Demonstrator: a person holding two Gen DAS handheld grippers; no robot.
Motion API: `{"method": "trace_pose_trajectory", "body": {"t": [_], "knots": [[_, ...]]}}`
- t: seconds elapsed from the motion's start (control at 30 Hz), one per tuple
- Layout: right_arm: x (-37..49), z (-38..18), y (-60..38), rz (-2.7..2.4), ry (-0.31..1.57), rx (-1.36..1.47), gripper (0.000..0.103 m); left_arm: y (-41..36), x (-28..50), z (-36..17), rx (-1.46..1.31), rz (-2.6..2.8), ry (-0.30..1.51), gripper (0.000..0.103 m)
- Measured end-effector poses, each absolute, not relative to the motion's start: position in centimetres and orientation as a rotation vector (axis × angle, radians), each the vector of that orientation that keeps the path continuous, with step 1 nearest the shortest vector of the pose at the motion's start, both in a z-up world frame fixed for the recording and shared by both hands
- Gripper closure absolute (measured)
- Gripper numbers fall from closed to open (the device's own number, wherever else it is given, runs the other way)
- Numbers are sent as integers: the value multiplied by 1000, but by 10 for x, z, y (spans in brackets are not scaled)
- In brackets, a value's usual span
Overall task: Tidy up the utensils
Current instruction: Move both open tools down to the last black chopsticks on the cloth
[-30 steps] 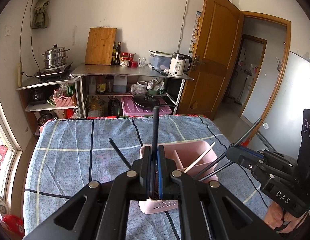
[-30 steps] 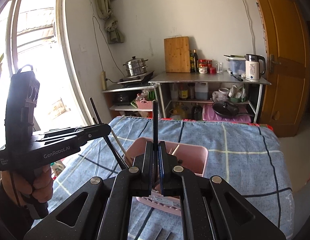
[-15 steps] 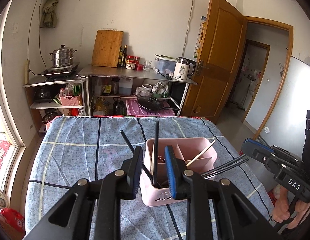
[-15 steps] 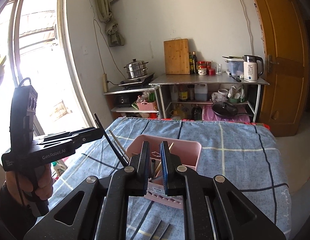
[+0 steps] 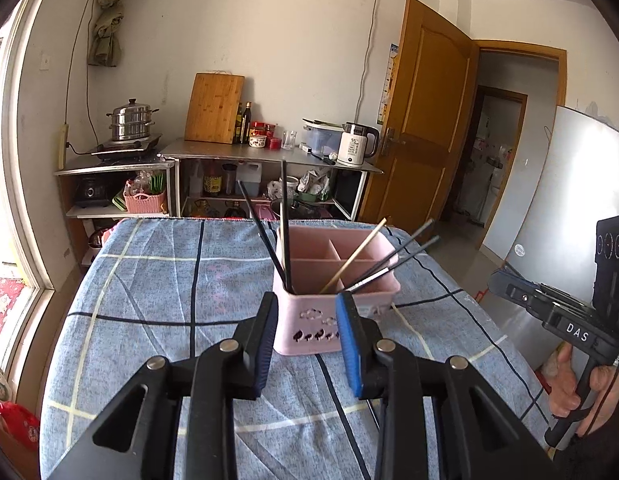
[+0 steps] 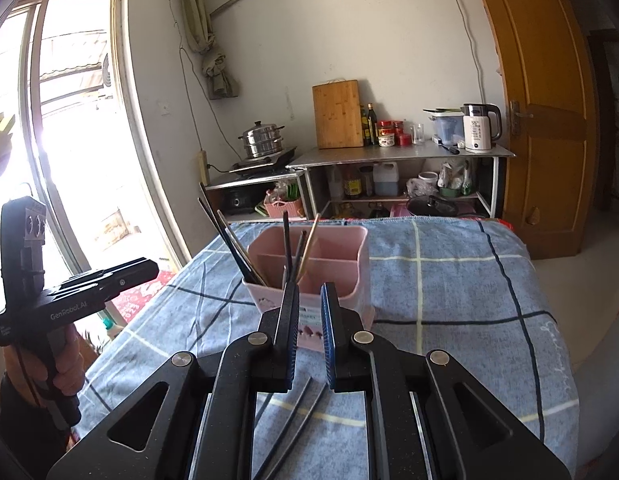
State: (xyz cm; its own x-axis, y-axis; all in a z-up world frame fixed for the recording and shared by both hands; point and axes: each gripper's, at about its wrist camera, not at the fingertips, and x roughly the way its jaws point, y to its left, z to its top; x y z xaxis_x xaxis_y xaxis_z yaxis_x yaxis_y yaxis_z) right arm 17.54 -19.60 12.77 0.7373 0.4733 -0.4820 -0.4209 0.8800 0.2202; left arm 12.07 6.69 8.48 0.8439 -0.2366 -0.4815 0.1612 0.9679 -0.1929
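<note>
A pink divided utensil holder [image 5: 321, 232] [image 6: 349, 264] stands on the blue checked tablecloth [image 5: 149, 300]. Two black chopsticks [image 5: 283, 220] stand in its front left compartment. A wooden chopstick [image 5: 361, 252] and more black ones [image 5: 405, 252] lean right. My left gripper [image 5: 307, 304] hovers just short of the holder, its jaws opening with nothing between them. My right gripper [image 6: 309, 292] is also short of the holder, slightly open and empty. Two black chopsticks [image 6: 297, 412] lie on the cloth beneath it.
Metal shelves [image 5: 269, 156] at the back carry a steamer pot [image 5: 131, 120], a cutting board [image 5: 215, 108] and a kettle [image 5: 355, 144]. A wooden door [image 5: 425, 120] stands open on the right. A tall window [image 6: 77, 140] is on the left.
Both grippers let go of the upright black chopsticks they were holding, which now stand in the holder. Both have pulled back from the holder with their jaws parted.
</note>
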Motion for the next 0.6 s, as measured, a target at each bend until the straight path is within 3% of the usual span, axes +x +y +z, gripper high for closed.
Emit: {"method": "trace_pose_trajectory", "body": {"t": [0.6], "knots": [[147, 45, -208, 458, 755, 147, 92, 45, 86, 7, -175, -228, 664, 72]]}}
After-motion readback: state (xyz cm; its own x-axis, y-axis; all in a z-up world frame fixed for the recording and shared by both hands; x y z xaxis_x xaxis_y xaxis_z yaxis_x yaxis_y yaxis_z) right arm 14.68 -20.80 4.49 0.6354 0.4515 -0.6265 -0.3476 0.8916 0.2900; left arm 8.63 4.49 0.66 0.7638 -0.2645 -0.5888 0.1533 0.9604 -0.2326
